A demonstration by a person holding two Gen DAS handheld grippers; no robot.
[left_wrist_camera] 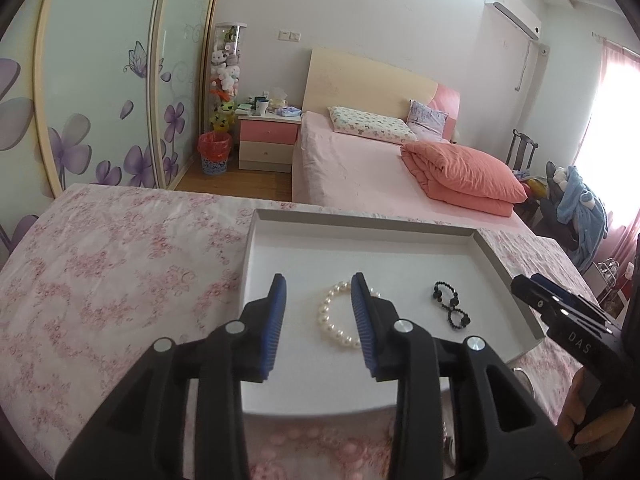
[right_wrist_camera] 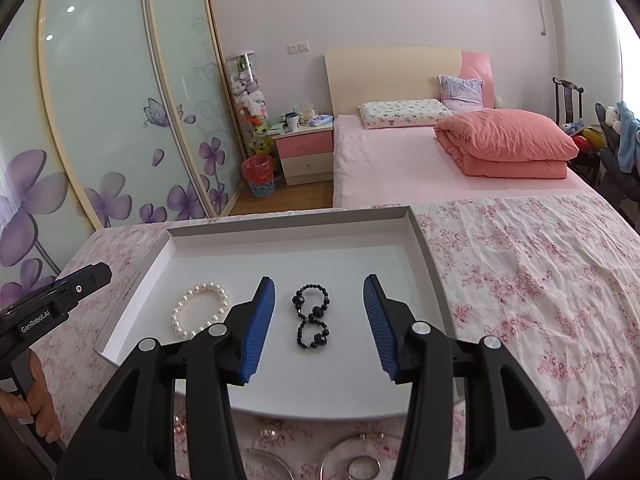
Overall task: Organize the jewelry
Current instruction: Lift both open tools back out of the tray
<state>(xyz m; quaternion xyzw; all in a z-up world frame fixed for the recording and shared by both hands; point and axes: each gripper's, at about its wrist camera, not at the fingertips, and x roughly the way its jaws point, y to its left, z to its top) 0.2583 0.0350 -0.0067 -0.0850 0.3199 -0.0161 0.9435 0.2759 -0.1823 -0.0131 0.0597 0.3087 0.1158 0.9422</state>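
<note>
— Left gripper (left_wrist_camera: 318,286)?
— Released, above the shallow white cardboard tray (left_wrist_camera: 360,224) — white pearl bracelet (left_wrist_camera: 340,316) beneath its fingers.
— Right gripper (right_wrist_camera: 319,290)?
— Released too — twisted black bead bracelet (right_wrist_camera: 312,318) between its fingers, below.

Your two grippers: black frames with blue ribbed pads

Your left gripper (left_wrist_camera: 318,284) and right gripper (right_wrist_camera: 319,286) have silver round bolts; white markings read "GenRobot.AI" and "DAS"; your bare fingers (right_wrist_camera: 38,412) show.

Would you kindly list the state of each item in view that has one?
White shallow cardboard tray: open, lidless.
White pearl bracelet: flat in tray, untouched.
Black beaded bracelet: twisted into a figure eight, in tray.
Left gripper: open, empty.
Right gripper: open, empty.
Silver rings: on floral cloth, outside tray.
</note>
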